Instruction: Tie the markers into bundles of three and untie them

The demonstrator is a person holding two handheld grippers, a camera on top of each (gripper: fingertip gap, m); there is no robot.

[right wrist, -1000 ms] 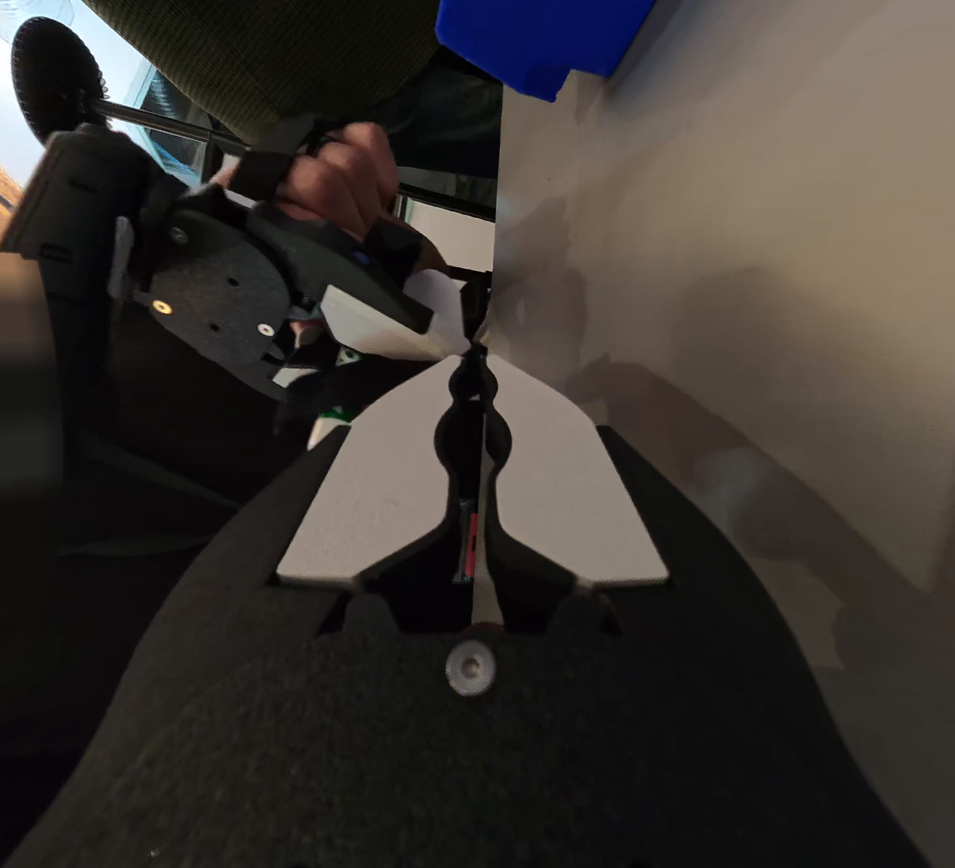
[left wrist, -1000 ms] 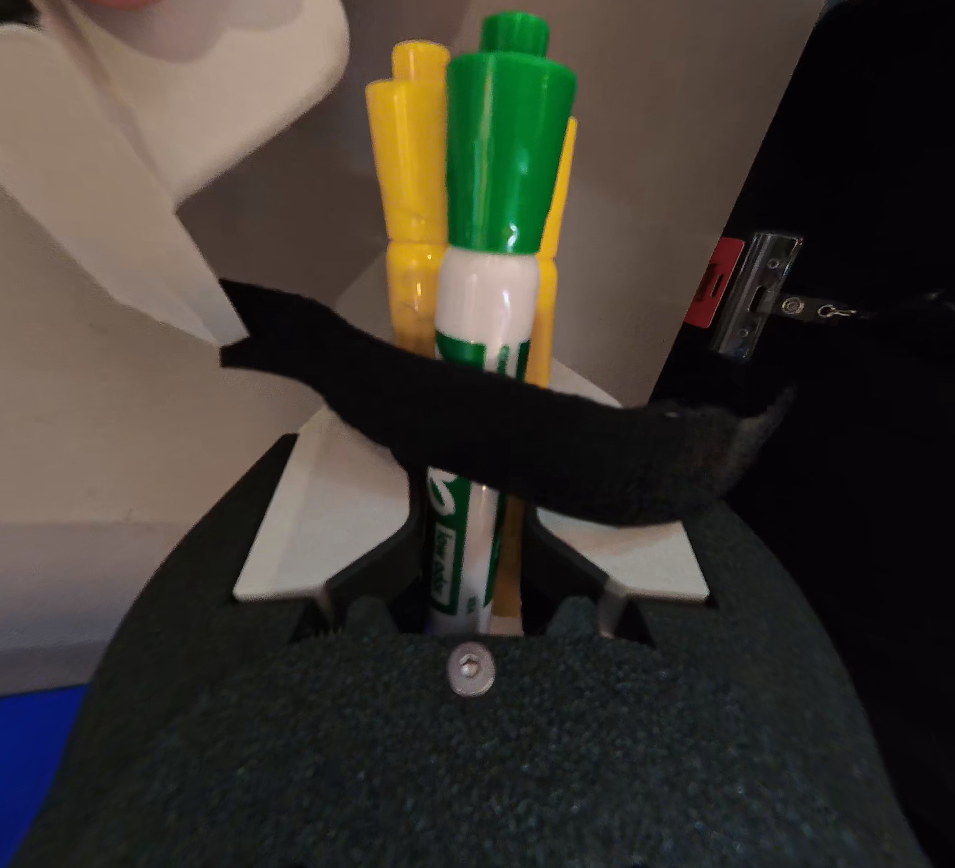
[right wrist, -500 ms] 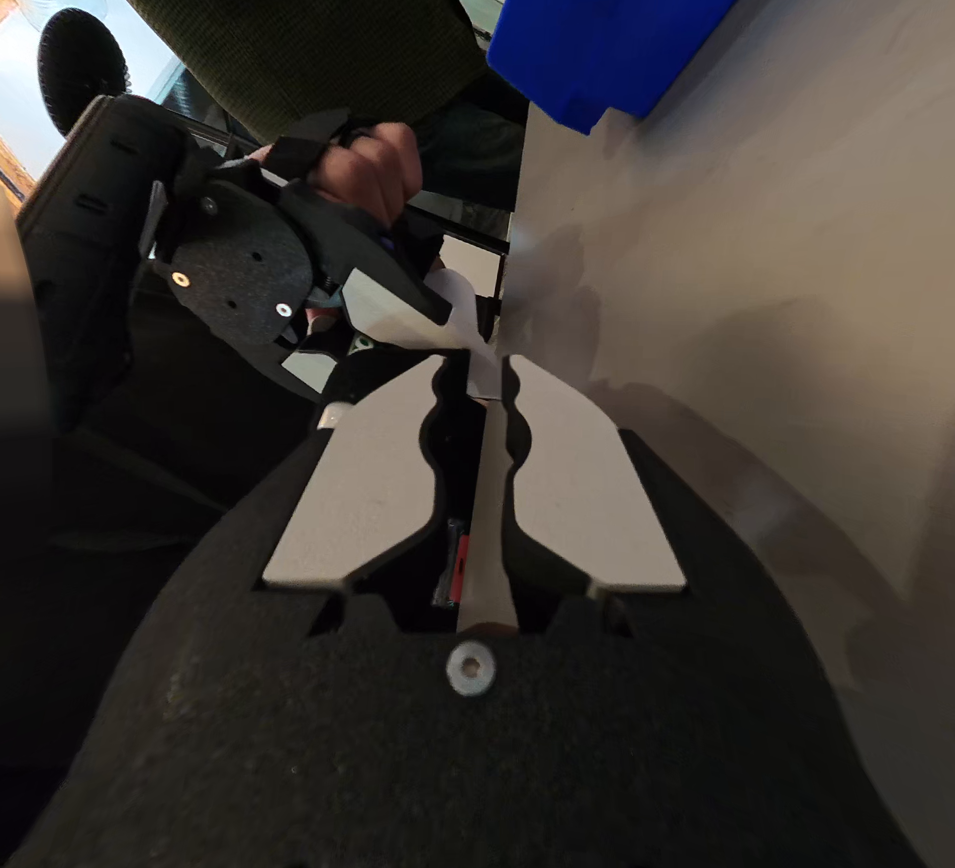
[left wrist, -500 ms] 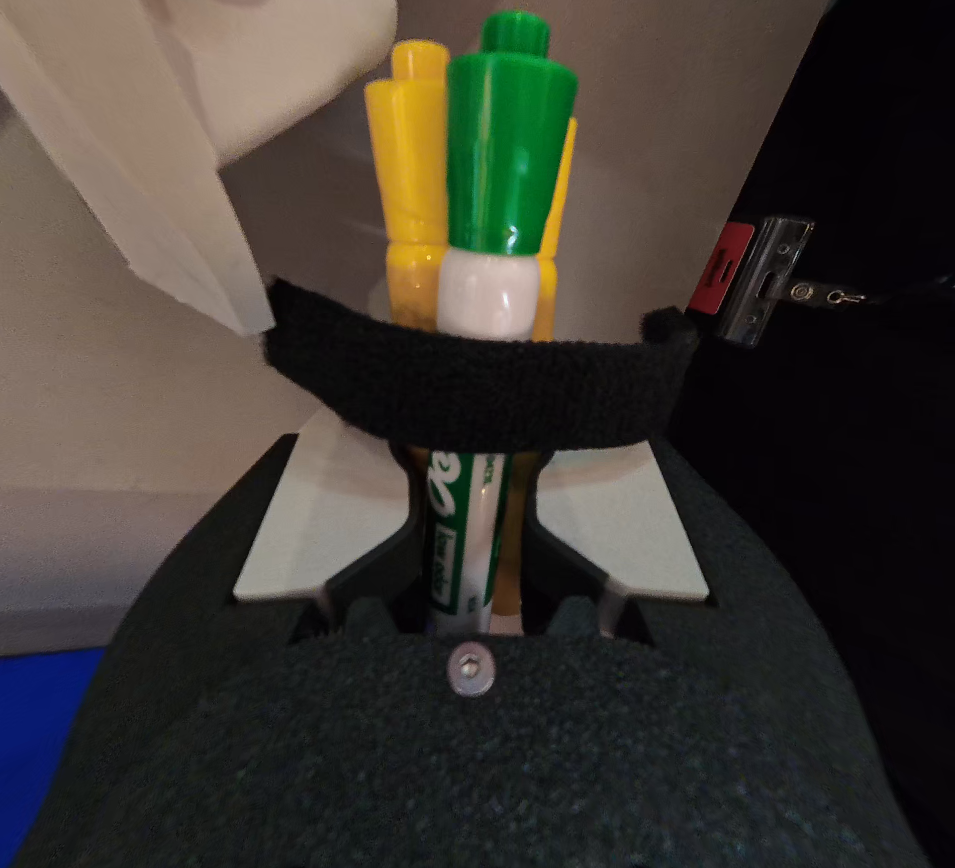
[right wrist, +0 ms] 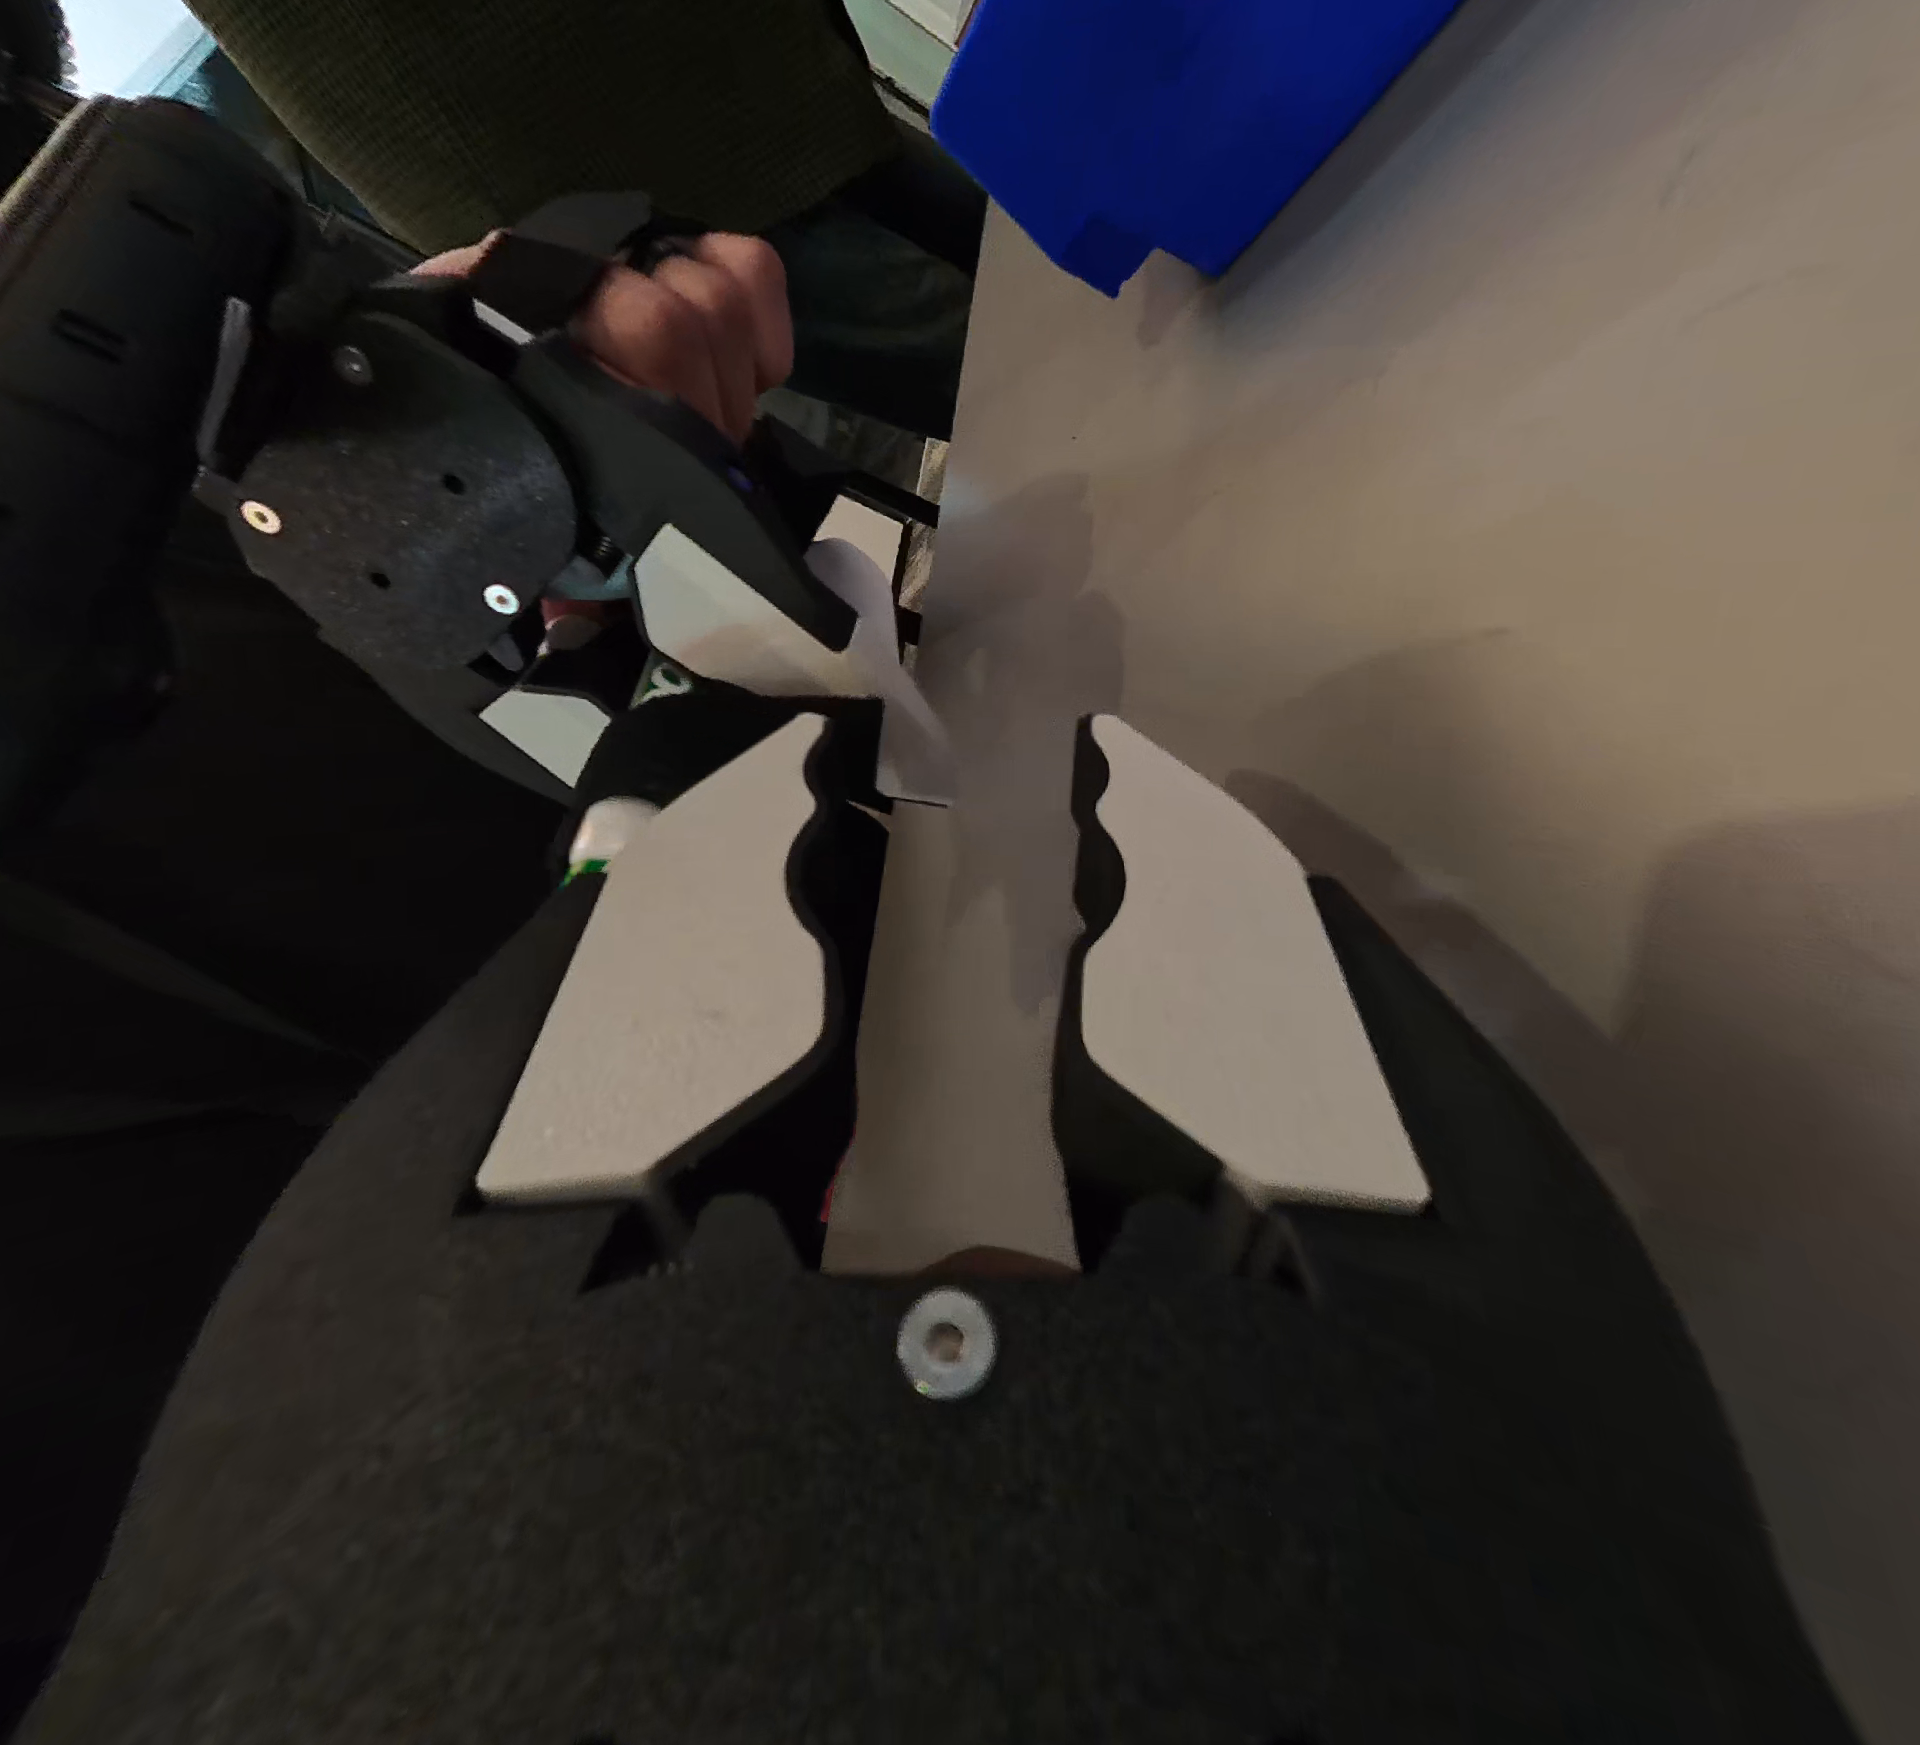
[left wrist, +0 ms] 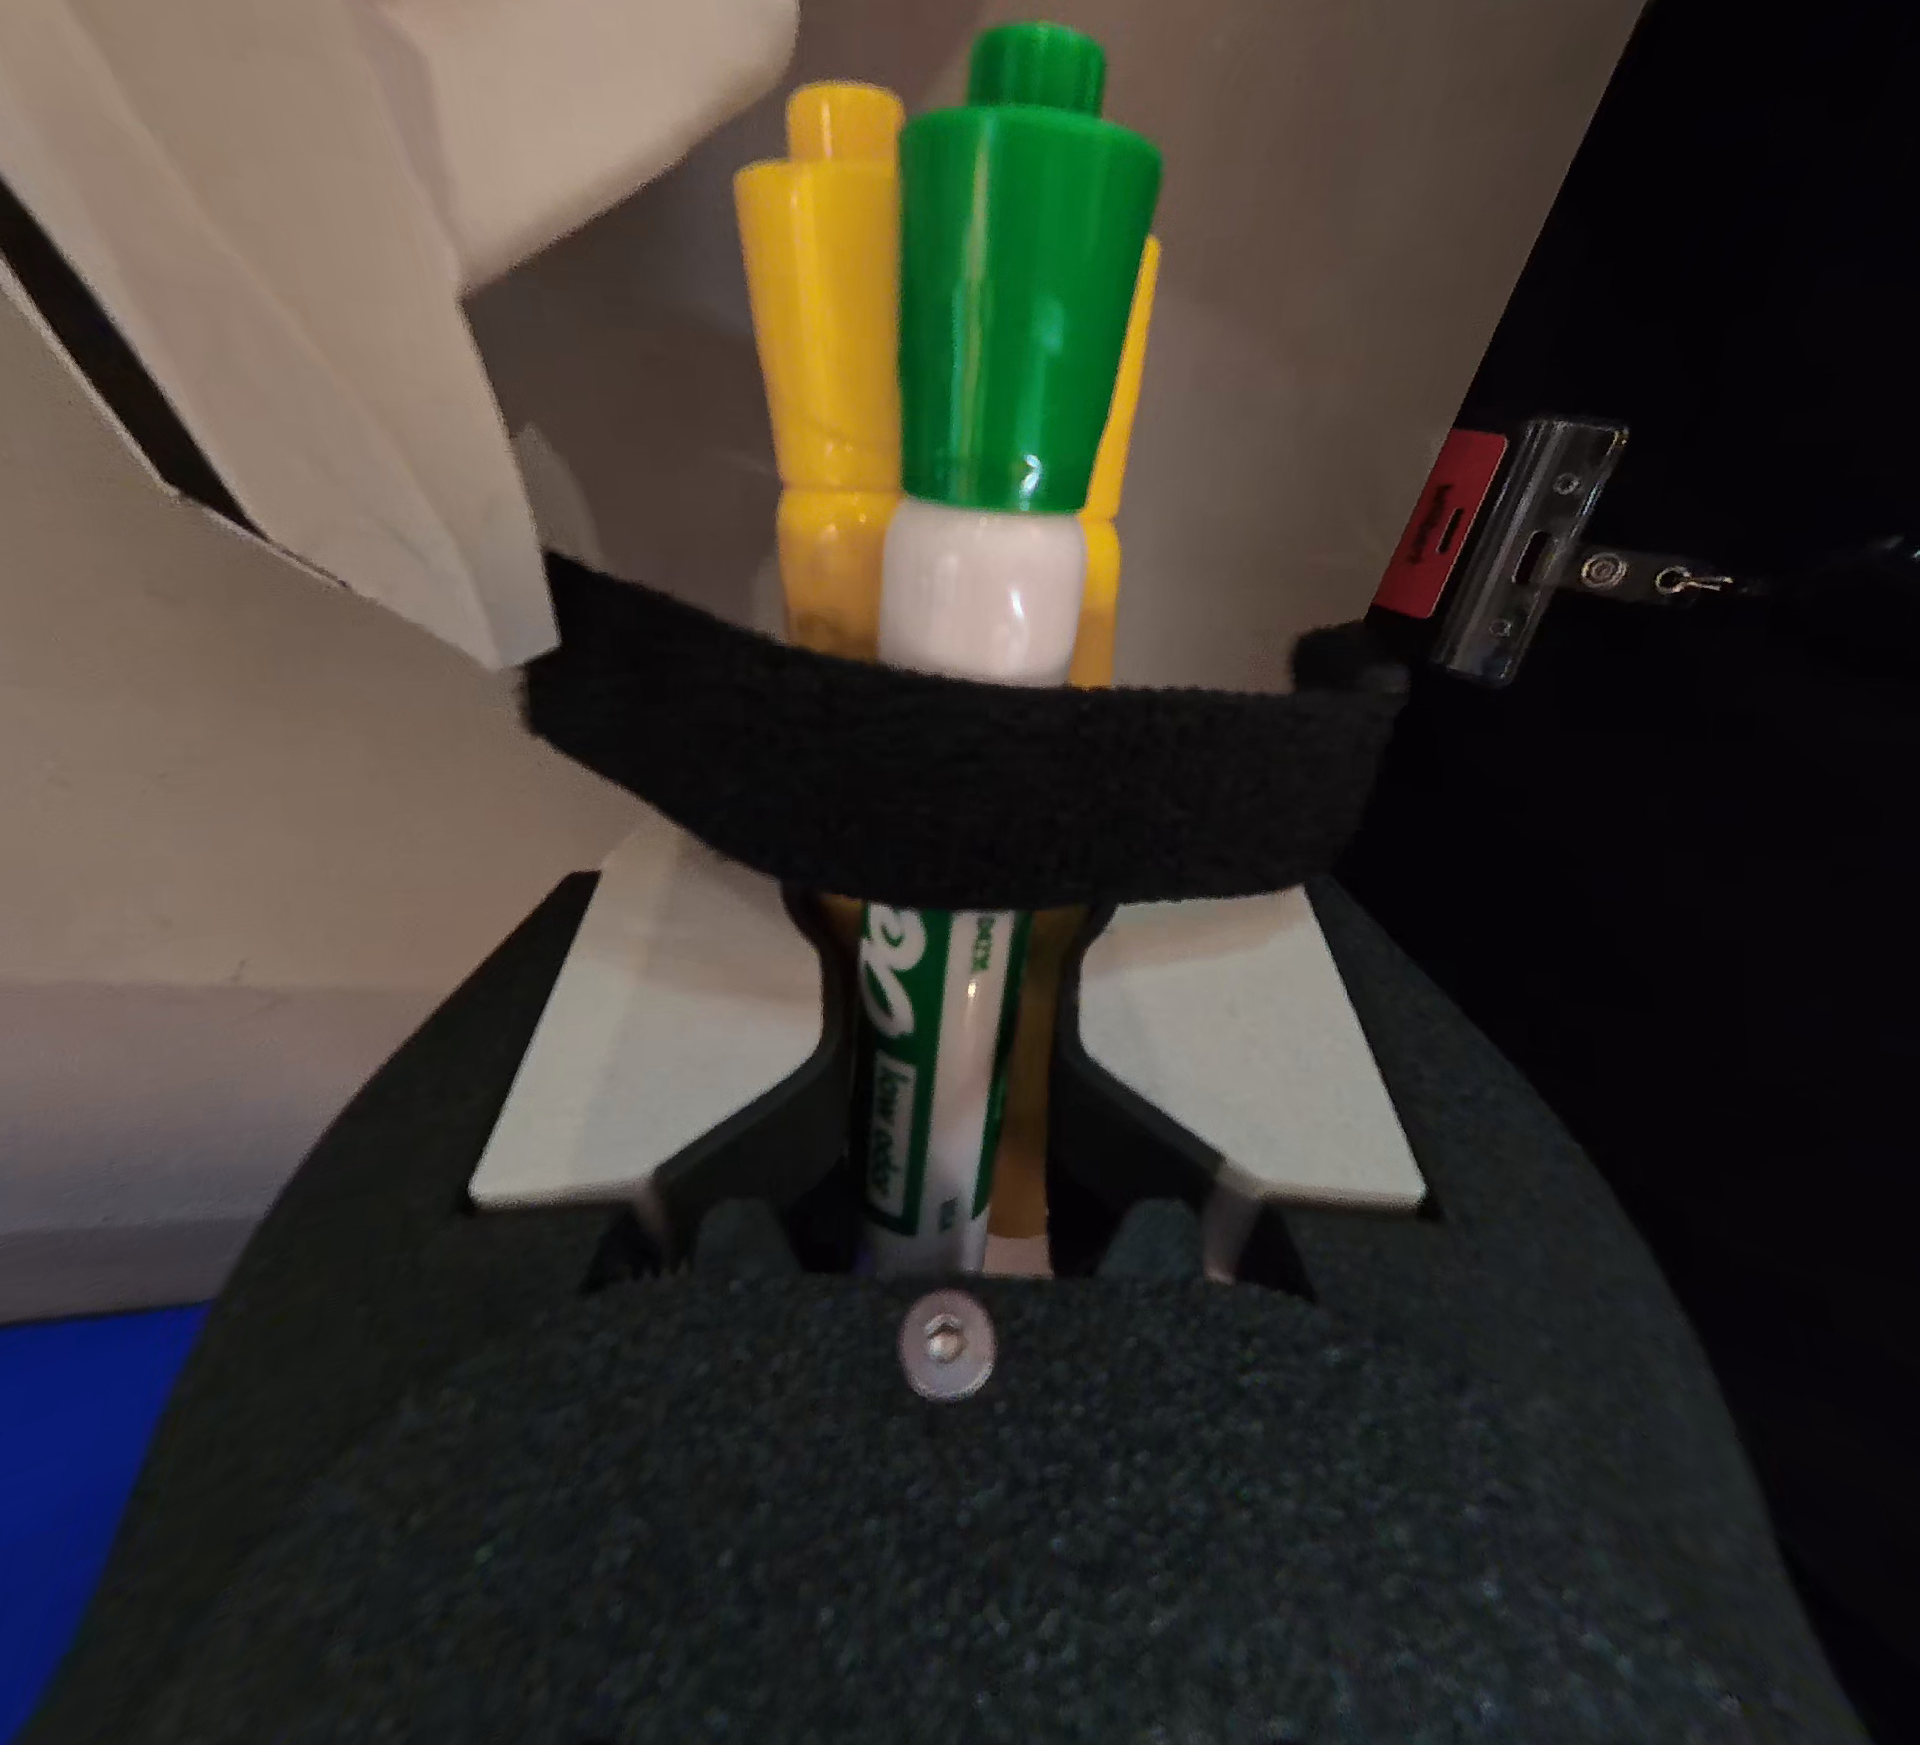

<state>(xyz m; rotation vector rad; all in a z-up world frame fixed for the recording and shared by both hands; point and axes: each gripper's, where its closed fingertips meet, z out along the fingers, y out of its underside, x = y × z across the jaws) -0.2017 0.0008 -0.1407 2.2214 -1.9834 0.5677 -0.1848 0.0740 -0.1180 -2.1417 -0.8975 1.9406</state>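
Observation:
In the left wrist view my left gripper [left wrist: 956, 874] is shut on a bundle of markers that stand upright between its jaws. A green-capped marker [left wrist: 1023, 324] is in front and yellow markers [left wrist: 831, 365] are behind it. A black hook-and-loop strap [left wrist: 956, 760] runs level across the front of the bundle just above the fingertips. The right gripper's white fingers [left wrist: 416, 448] hang at the upper left, beside the strap's left end. In the right wrist view my right gripper [right wrist: 956, 739] is open and empty. The left gripper's fingers [right wrist: 727, 625] are just beyond it.
A blue bin [right wrist: 1299, 33] sits on the grey table [right wrist: 1558, 552] and also shows at the lower left of the left wrist view [left wrist: 94, 1487]. A person in dark clothes with a clipped badge [left wrist: 1507, 542] is close on the right. A hand [right wrist: 686, 324] holds the left gripper. Spacing between my two grippers at the tips: around 8 cm.
My right gripper went from shut to open and let go of the strap's end. The strap went from slanted and stretched to level across the markers. The left gripper kept its hold.

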